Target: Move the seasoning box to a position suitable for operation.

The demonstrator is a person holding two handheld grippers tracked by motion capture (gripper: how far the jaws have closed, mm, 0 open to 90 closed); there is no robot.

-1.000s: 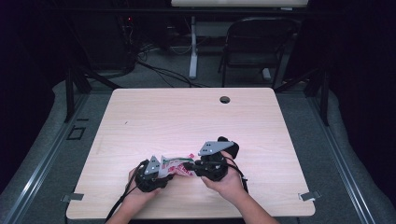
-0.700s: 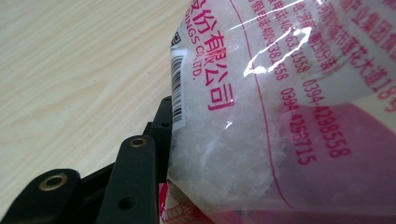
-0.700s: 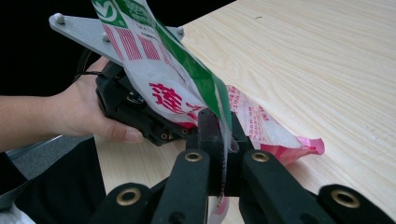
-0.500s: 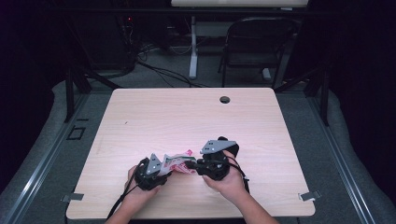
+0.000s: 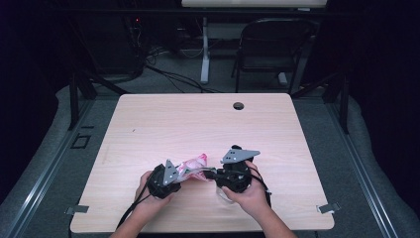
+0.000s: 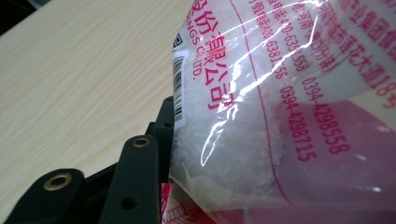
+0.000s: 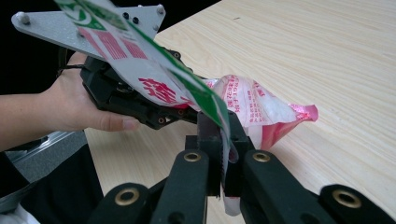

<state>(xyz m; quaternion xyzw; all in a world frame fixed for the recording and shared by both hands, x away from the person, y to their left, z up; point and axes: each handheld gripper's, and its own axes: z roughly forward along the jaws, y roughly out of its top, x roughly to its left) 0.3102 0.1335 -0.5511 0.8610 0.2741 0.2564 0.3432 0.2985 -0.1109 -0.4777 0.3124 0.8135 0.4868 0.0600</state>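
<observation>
I have the pale wood counter (image 5: 198,124) in front of me, with a small round hole (image 5: 238,105) near its far edge. Beyond it stands a dark folding chair (image 5: 277,44) on the grey floor.

Both of my hands work at the near edge of the counter. My left hand (image 5: 148,198) carries the left tool (image 5: 171,177), and my right hand (image 5: 247,196) carries the right tool (image 5: 214,174), each with its grey three-cornered plate on top. They point at each other, close together, with the plastic bag (image 5: 193,164) stretched between them, just above the counter.

The bag is clear film printed in pink and red lettering, with a barcode (image 6: 179,88) along one edge and white crystals inside it. In the right gripper view its bulk (image 7: 261,109) bulges toward the counter, and a flat printed flap with green trim runs from it down into my right tool (image 7: 223,154), whose jaws are pressed together on that flap.

In the left gripper view the bag (image 6: 280,116) lies right against the one black jaw I can see. My left tool's jaws have just been closing, with the bag between them; they stand partly spread, and I cannot tell whether the pads are pinching the film.
</observation>
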